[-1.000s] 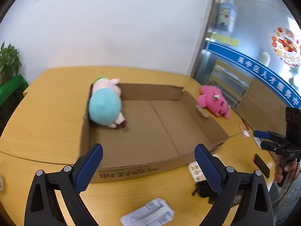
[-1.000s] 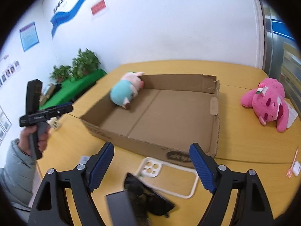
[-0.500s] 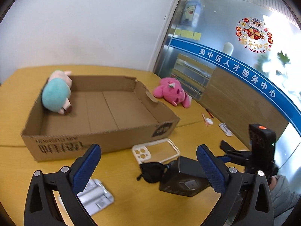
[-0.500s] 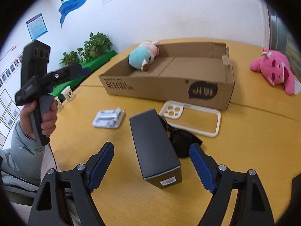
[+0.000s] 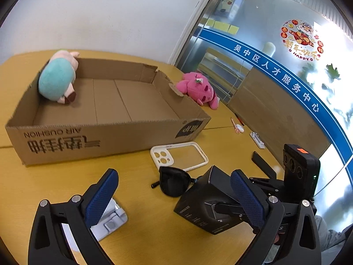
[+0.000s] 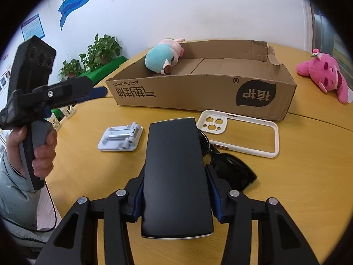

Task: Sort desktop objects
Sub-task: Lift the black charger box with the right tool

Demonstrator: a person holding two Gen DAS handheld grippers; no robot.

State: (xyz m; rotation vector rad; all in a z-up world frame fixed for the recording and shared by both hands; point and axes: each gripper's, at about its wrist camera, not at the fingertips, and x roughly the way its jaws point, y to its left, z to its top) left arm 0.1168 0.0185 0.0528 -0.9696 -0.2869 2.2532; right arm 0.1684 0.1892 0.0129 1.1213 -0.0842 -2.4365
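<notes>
Right wrist: black box (image 6: 175, 176) between closing right hand-held gripper (image 6: 176, 201) pads.

sunglasses (image 6: 229, 167): my black box (image 6: 176, 176) covers their left half; only one lens and an arm show at 3 o'clock of it.
phone stand (image 5: 110, 220): in my left view my own finger (image 5: 100, 198) hides much of it.
pink plush (image 6: 324, 77): cut by the frame edge at 3 o'clock (feet lost).
small items (image 5: 257, 140): by the glass wall, too small for me to name.
box label (image 5: 196, 216): print unreadable.
</notes>
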